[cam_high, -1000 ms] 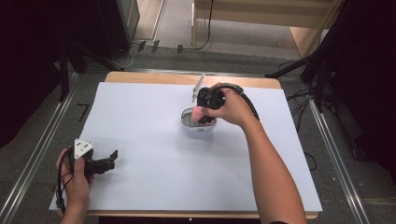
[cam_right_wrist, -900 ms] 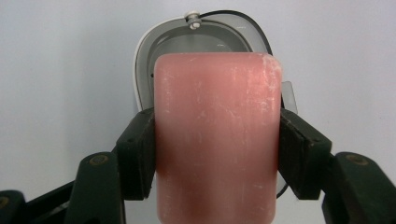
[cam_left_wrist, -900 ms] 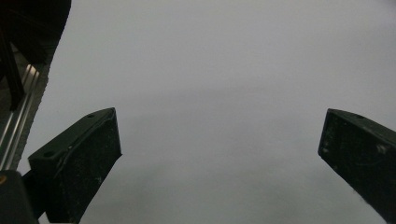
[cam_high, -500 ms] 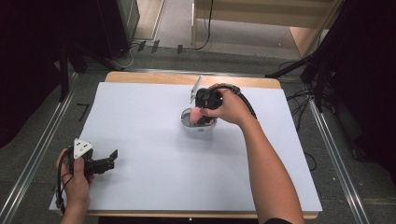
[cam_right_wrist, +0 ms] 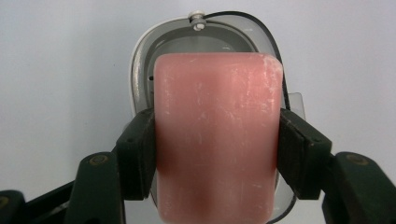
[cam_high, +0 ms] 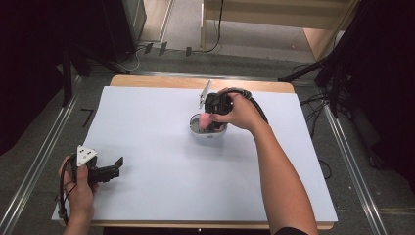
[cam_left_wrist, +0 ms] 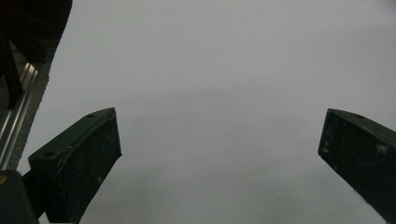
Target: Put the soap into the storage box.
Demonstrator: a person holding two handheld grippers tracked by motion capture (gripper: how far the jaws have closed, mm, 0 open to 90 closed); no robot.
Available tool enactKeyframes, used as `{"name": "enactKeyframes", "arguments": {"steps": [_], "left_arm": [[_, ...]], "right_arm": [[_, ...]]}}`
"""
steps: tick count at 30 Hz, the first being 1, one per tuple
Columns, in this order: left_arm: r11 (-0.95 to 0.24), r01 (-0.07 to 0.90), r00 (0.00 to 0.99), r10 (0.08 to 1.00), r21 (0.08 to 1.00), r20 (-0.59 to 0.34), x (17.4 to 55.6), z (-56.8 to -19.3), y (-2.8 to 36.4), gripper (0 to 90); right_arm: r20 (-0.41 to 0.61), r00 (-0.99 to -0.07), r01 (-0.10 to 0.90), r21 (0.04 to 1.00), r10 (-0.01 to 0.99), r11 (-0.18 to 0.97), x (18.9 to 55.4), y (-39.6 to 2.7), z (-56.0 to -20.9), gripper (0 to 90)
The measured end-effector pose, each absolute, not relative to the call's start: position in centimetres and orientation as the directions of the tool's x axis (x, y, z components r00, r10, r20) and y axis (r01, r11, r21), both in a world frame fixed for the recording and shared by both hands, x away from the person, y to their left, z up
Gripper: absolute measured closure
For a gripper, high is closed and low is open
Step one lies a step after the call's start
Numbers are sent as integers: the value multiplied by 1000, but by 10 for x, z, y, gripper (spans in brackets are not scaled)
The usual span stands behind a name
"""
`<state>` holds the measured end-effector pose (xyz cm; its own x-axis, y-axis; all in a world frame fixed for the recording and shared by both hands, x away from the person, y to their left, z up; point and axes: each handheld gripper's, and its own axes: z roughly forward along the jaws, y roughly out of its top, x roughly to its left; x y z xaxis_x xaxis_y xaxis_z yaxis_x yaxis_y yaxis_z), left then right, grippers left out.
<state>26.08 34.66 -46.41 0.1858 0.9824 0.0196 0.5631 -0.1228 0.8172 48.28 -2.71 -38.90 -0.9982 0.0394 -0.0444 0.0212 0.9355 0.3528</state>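
Note:
A pink bar of soap (cam_right_wrist: 217,140) is clamped between the pads of my right gripper (cam_right_wrist: 217,156), which is shut on it. The bar hangs just over a white and grey soap dish (cam_right_wrist: 140,70). In the high view the same right gripper (cam_high: 211,120) points down at the dish (cam_high: 208,132) near the table's far middle, with the pink soap (cam_high: 202,120) at its tip. My left gripper (cam_high: 116,166) rests low at the front left over the white sheet, jaws wide apart. In its own view the left gripper (cam_left_wrist: 219,144) has nothing between its fingers.
A white sheet (cam_high: 161,191) covers most of the wooden table (cam_high: 147,81). A metal rail (cam_high: 39,161) runs along the left side, another along the right. Cables trail on the floor beyond the far edge.

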Motion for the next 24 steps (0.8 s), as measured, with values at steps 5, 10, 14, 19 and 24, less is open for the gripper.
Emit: {"name": "enactKeyframes", "arguments": {"steps": [5, 10, 14, 19, 24], "left_arm": [[-122, 563, 186, 982, 817, 19, 261, -464, 347, 0], [-122, 563, 185, 982, 817, 19, 261, -464, 347, 0], [-121, 563, 186, 982, 817, 17, 261, -464, 347, 0], [-120, 563, 185, 983, 818, 17, 261, -464, 347, 0], [-121, 563, 186, 982, 818, 17, 261, -464, 347, 0]], "right_arm": [[-49, -998, 12, 351, 31, 936, 484, -27, -391, 388], [-33, -998, 30, 358, 45, 933, 485, -26, -391, 388], [-34, -997, 53, 397, 72, 916, 486, -28, -385, 408], [-40, -994, 77, 401, 102, 913, 485, -32, -380, 400], [-29, -988, 126, 405, 150, 906, 482, -33, -373, 381]]}}
